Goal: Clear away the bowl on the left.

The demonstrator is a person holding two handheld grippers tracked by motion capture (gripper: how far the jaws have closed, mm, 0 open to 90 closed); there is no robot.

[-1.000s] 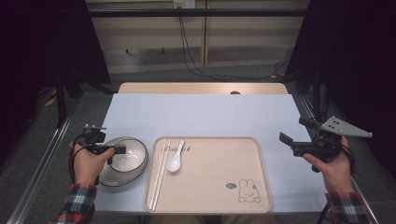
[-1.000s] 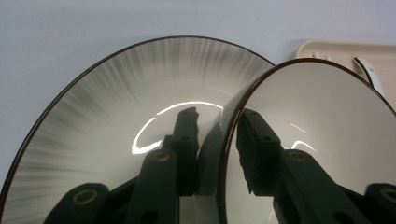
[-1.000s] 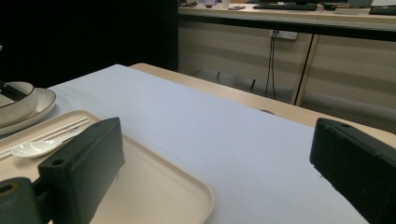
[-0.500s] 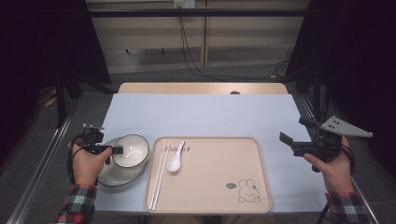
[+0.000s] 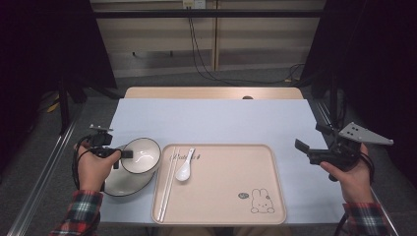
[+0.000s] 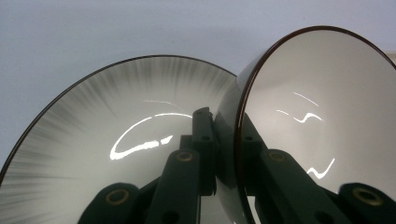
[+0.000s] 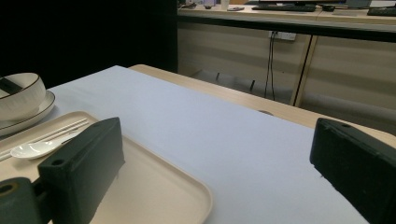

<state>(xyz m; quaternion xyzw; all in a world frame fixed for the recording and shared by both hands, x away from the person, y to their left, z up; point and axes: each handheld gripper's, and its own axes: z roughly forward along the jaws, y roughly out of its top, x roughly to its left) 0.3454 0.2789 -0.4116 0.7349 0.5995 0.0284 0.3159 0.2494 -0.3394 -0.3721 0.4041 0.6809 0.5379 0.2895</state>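
Left gripper clamps bowl rim, wall between fingers, bowl tilted at plate's 1 o'clock; jaws just closed. Right gripper released.

Even overhead light falls on the desk, which reads bright and pale, while the room around it sinks into near black at both sides. Shadows on the surface are soft and short. The high view is sharp. In the left gripper view the bowl and plate carry curved white glare streaks, and the nearest jaws look soft. The right gripper view blurs its near jaws too
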